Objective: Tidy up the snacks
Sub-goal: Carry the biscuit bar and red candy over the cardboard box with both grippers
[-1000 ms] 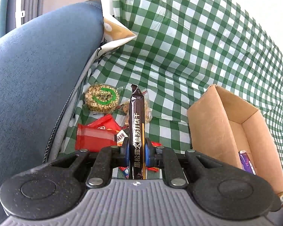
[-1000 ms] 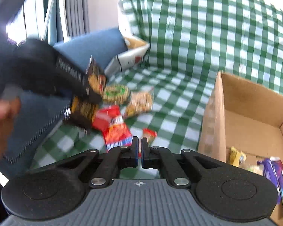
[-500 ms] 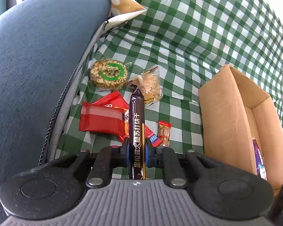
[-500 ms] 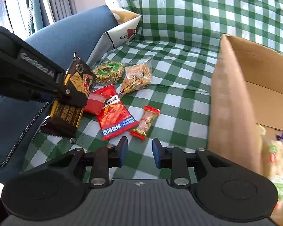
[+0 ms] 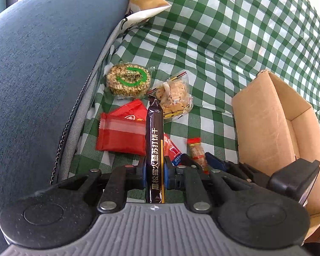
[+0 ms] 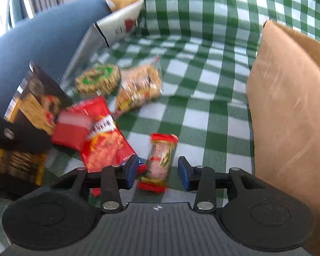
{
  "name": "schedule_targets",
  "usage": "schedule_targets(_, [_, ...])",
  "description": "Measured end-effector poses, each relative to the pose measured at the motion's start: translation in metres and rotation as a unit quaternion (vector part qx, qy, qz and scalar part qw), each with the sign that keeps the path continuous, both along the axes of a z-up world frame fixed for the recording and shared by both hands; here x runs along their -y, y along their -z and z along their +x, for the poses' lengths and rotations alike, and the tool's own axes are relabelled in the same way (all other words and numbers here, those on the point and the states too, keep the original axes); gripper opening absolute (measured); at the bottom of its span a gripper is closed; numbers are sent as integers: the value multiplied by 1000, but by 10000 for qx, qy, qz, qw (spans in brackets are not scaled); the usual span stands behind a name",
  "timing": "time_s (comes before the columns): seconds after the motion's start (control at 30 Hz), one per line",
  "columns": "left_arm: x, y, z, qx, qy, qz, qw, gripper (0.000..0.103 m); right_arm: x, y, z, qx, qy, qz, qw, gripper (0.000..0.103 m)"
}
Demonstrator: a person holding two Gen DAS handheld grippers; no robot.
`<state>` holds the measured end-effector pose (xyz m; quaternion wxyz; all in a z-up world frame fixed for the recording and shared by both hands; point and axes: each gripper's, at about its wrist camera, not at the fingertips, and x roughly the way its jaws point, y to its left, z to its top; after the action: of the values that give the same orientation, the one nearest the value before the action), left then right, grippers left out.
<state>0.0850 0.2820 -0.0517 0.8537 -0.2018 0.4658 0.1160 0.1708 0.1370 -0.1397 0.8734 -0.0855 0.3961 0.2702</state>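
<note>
We grip one dark cracker packet; a small red-ended snack sits between our other jaws.

Our left gripper (image 5: 154,176) is clamped on the dark cracker packet (image 5: 154,140) at lower centre. Our right gripper (image 6: 157,171) is opening, pads clear of the small red-ended snack (image 6: 160,160) lying on the green checked cloth (image 6: 202,106). The cardboard box (image 6: 288,106) stands at right.

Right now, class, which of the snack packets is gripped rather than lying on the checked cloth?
The dark brown cracker packet, clamped upright in the left gripper. The red packets, round cake and small sausage stick all lie loose on the cloth.
</note>
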Motion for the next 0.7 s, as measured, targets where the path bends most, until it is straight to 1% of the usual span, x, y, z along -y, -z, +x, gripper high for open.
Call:
schedule_targets(0.03, [0, 0, 1, -4, 5, 5, 10000, 16, -3, 0, -1, 71, -73, -46, 9999, 34])
schedule_targets(0.07, [0, 1, 1, -3, 5, 6, 10000, 16, -5, -1, -4, 124, -183, -56, 9997, 18])
schedule_targets(0.2, [4, -2, 1, 84, -23, 26, 10000, 16, -4, -10, -14, 507, -282, -140, 9982, 17])
schedule_targets(0.33, [8, -9, -3, 300, -16, 142, 9994, 16, 15, -38, -22, 789, -207, 71, 9966, 17])
schedule_targets(0.43, [9, -17, -8, 540, -73, 219, 9983, 16, 33, -65, -35, 1105, -279, 272, 9931, 17])
schedule_targets(0.53, [13, -26, -14, 794, -134, 291, 9963, 16, 53, -92, -48, 1344, -298, 597, 9887, 17])
schedule_targets(0.6, [18, -33, -18, 975, -135, 350, 9945, 16, 68, -112, -60, 1512, -366, 906, 9837, 17])
schedule_targets(0.7, [27, -43, -22, 1245, -115, 432, 9912, 16, 89, -141, -77, 1868, -493, 1166, 9742, 17])
